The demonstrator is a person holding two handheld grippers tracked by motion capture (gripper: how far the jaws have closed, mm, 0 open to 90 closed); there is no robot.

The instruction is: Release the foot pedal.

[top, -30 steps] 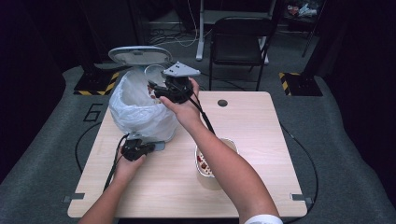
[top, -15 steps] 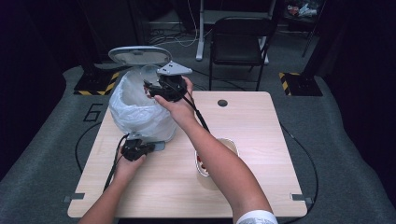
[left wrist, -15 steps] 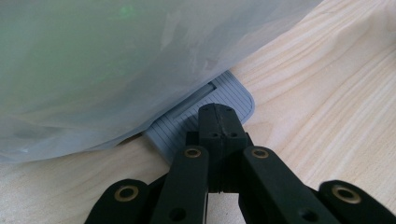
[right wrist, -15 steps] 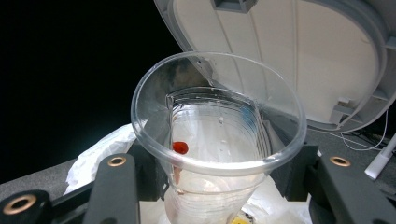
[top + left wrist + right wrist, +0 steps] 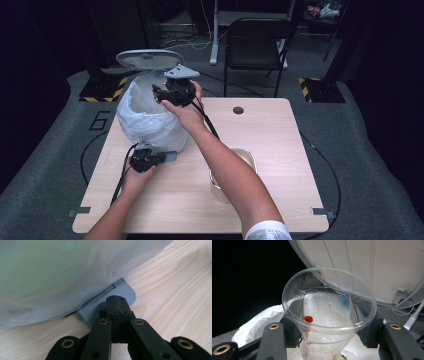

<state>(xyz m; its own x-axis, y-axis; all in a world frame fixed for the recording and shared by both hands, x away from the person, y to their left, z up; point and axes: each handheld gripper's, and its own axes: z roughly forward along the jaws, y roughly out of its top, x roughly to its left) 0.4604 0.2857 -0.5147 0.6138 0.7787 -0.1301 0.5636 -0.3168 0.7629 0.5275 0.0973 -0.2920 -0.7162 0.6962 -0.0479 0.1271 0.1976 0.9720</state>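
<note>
Over the bag-lined bin (image 5: 150,117) at 11 o'clock on the tabletop (image 5: 280,150), right tongs (image 5: 172,92), clamped on a clear cup (image 5: 328,315), have advanced, probably to dump it, while left tongs (image 5: 150,159), together, press the pedal (image 5: 110,302).

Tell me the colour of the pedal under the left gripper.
Grey, ribbed pedal; clearest in the left gripper view.

On my desk (image 5: 280,150), the lined bin (image 5: 150,120) stands at the far left, its lid (image 5: 149,58) raised behind it and its pedal (image 5: 110,300) at its near foot. The bowl (image 5: 247,157) sits right of it, nearer me. A chair (image 5: 257,45) stands behind the desk.
</note>
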